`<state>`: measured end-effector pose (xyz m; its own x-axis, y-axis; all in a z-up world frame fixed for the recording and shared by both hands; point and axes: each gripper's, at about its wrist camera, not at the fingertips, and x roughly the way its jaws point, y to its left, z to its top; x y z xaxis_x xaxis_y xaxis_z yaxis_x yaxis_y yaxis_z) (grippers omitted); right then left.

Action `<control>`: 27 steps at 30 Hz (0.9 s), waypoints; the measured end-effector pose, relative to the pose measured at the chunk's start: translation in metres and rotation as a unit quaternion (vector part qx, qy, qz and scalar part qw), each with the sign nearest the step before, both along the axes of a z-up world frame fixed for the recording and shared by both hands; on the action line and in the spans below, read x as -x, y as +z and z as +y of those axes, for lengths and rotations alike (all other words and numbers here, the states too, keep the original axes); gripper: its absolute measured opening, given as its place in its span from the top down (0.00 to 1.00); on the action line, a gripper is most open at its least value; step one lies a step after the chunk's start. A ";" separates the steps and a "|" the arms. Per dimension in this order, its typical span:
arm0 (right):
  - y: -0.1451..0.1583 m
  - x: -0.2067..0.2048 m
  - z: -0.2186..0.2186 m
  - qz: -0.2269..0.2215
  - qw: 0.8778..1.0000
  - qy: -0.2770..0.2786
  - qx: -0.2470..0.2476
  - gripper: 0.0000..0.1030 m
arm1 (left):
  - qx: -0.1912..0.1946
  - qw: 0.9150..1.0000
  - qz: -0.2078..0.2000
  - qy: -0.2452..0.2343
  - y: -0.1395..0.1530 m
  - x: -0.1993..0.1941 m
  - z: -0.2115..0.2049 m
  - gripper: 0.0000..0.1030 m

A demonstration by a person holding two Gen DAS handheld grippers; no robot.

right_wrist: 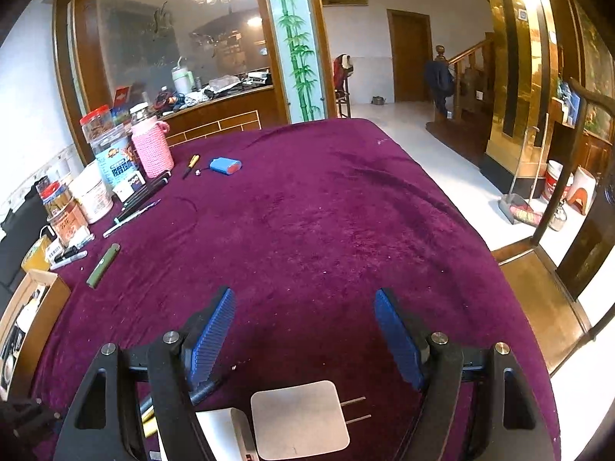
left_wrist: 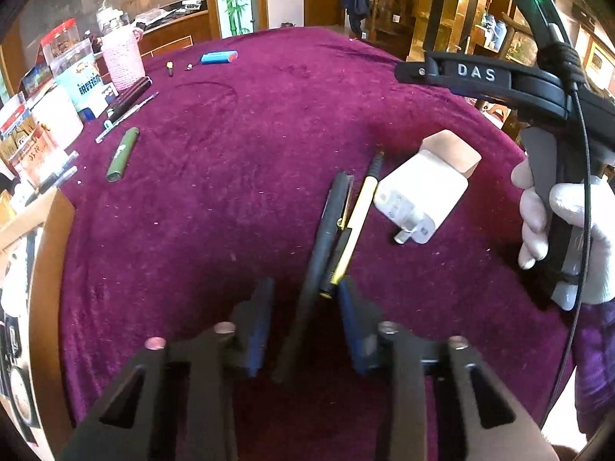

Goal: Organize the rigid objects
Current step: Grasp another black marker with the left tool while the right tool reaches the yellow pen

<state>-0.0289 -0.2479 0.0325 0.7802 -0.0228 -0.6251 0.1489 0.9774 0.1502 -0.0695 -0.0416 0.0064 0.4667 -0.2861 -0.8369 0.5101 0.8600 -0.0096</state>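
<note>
On the purple tablecloth (left_wrist: pixel 230 192) a dark pen (left_wrist: pixel 330 223) lies next to a yellow pen (left_wrist: pixel 355 223). My left gripper (left_wrist: pixel 306 284) hangs low over them. Its blue pads straddle the dark pen's near end with a gap on each side, so it is open. Two white plug chargers (left_wrist: pixel 419 199) lie just right of the pens. The right gripper (right_wrist: pixel 305 296) is open and holds nothing. One charger (right_wrist: pixel 300 418), prongs pointing right, lies beneath it. A gloved hand (left_wrist: pixel 569 230) holds the right gripper's handle.
A green tube (left_wrist: pixel 123 153), loose pens (left_wrist: pixel 127 111), a blue battery pack (left_wrist: pixel 219 57) and a pink-sleeved bottle (left_wrist: pixel 123 57) are at the left and far side. Jars and boxes (right_wrist: pixel 96 176) crowd the left edge beside a cardboard box (right_wrist: pixel 23 307). The table's edge (right_wrist: pixel 499 269) runs along the right.
</note>
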 end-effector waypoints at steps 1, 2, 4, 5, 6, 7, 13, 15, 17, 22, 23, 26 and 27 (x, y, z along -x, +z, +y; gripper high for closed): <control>-0.001 0.000 0.000 0.002 1.000 0.001 0.001 0.23 | 0.010 1.000 0.006 0.003 0.000 -0.003 0.006 0.77; -0.001 -0.001 0.001 0.004 1.000 0.002 0.001 0.23 | 0.022 1.000 0.014 0.009 0.000 -0.006 0.012 0.78; -0.002 -0.001 0.001 0.005 1.000 0.002 0.000 0.23 | 0.036 0.999 0.023 0.017 0.000 -0.010 0.018 0.79; -0.002 -0.001 0.001 0.006 1.000 0.001 0.000 0.23 | 0.041 0.999 0.025 0.017 0.000 -0.011 0.019 0.79; -0.002 -0.002 0.000 0.007 1.000 0.000 0.000 0.23 | 0.042 0.999 0.026 0.015 0.000 -0.012 0.019 0.79; -0.003 -0.002 0.000 0.009 1.000 -0.001 0.001 0.23 | 0.039 0.999 0.024 0.014 0.000 -0.012 0.018 0.79; -0.007 -0.004 -0.001 0.019 1.000 -0.003 0.000 0.23 | 0.041 0.999 0.026 0.010 0.000 -0.029 0.005 0.78; -0.009 -0.005 -0.002 0.023 1.000 -0.004 -0.002 0.23 | 0.068 0.997 0.042 0.023 0.000 -0.042 0.006 0.75; -0.010 -0.006 -0.004 0.027 1.000 -0.005 -0.005 0.23 | 0.104 0.992 0.063 0.032 0.000 -0.050 0.011 0.67; -0.015 -0.009 -0.006 0.041 0.999 -0.005 -0.015 0.23 | 0.130 0.988 0.071 0.037 0.000 -0.046 0.021 0.64; -0.016 -0.010 -0.006 0.043 0.999 -0.005 -0.016 0.23 | 0.117 0.991 0.061 0.032 0.000 -0.043 0.020 0.64; -0.017 -0.010 -0.006 0.048 0.999 -0.004 -0.017 0.23 | 0.033 0.999 0.013 0.012 0.000 -0.028 0.011 0.78; -0.017 -0.010 -0.006 0.048 0.999 -0.004 -0.017 0.23 | 0.004 1.000 -0.003 0.005 -0.001 -0.022 0.008 0.82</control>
<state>-0.0185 -0.2534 0.0152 0.7167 -0.0072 -0.6973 0.1725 0.9707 0.1673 -0.0476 -0.0338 0.0058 0.4748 -0.2889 -0.8313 0.5023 0.8646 -0.0136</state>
